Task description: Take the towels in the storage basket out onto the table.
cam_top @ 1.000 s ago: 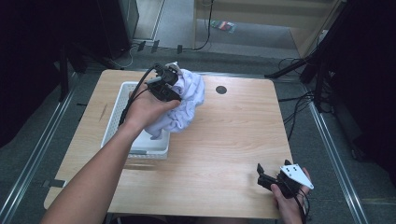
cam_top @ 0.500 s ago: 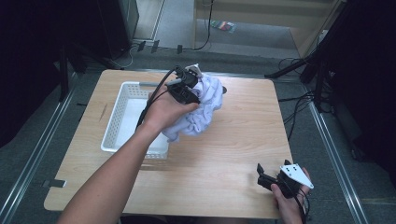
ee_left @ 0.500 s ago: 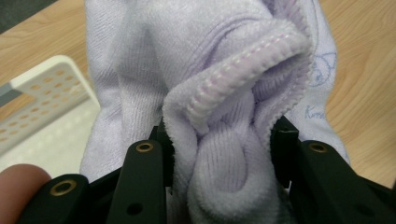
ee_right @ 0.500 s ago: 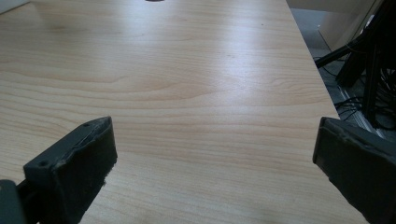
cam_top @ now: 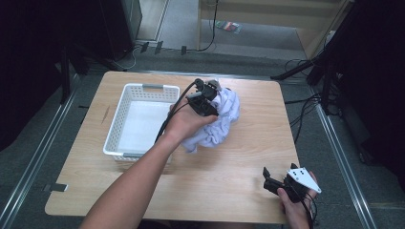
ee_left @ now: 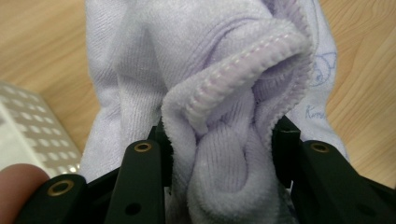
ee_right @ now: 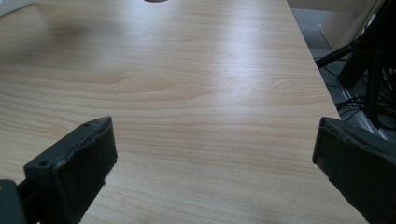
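A bunched pale lilac towel [cam_top: 220, 121] hangs over the middle of the wooden table, just right of the white basket [cam_top: 123, 103]. My left gripper [cam_top: 206, 98] is shut on its upper folds; in the left gripper view the cloth [ee_left: 224, 93] bulges thickly between both jaws, with a stitched hem on top. My right gripper [cam_top: 273, 183] rests low near the table's front right edge. Its jaws stand wide open over bare wood in the right gripper view [ee_right: 215, 158].
The white perforated basket holds nothing that I can see. A small dark hole [ee_right: 154, 1] lies in the tabletop far ahead of the right gripper. Cables and stand legs [cam_top: 305, 71] sit on the floor beyond the table's right side.
My left gripper has carried the towel rightward, from over the basket to the table's middle. The right gripper has stayed in place.
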{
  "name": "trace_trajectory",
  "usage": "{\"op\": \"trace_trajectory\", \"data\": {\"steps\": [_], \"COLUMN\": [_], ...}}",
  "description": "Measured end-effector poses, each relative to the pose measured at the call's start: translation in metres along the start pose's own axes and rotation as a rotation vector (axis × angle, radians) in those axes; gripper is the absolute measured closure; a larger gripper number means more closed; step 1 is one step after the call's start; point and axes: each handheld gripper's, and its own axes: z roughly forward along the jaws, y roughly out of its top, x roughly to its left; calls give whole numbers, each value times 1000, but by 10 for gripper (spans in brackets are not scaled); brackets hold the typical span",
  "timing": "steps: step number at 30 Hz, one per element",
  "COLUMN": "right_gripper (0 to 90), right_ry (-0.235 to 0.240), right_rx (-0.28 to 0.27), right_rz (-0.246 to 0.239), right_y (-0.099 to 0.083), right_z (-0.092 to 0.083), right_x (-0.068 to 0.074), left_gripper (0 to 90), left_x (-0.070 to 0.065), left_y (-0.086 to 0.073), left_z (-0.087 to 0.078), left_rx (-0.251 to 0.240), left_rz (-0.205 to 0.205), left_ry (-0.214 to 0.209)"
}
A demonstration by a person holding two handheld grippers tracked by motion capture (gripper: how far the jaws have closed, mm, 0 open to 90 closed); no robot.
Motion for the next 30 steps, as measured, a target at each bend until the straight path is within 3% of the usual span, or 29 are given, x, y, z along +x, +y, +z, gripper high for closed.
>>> {"op": "trace_trajectory", "data": {"steps": [12, 15, 16, 18, 21, 23, 25, 27, 30], "right_gripper": [1, 0, 1, 1, 0, 1, 1, 0, 0], "right_ry": [3, 4, 4, 4, 6, 7, 7, 4, -2], "right_rx": [0, -1, -1, -1, -1, 0, -1, -1, 0], "right_rz": [2, 4, 4, 6, 7, 7, 9, 9, 7], "right_y": [0, 0, 0, 0, 0, 0, 0, 0, -1], "right_z": [0, 0, 0, 0, -1, -1, -1, -1, -1], "right_x": [0, 0, 0, 0, 0, -1, -1, -1, 0], "left_gripper": [551, 509, 477, 358, 94, 2, 0, 0, 0], "left_x": [-2, -3, -4, -3, -2, 0, 3, 6, 9], "left_y": [-20, -27, -29, -31, -32, -32, -32, -34, -35], "left_z": [57, 67, 69, 71, 68, 61, 53, 42, 35], "left_rx": [38, 51, 46, 52, 46, 30, 2, -32, -46], "left_rz": [-41, -50, -49, -57, -77, -93, -99, -95, -104], "left_ry": [-48, -56, -40, -35, -31, -46, -70, -23, -12]}}
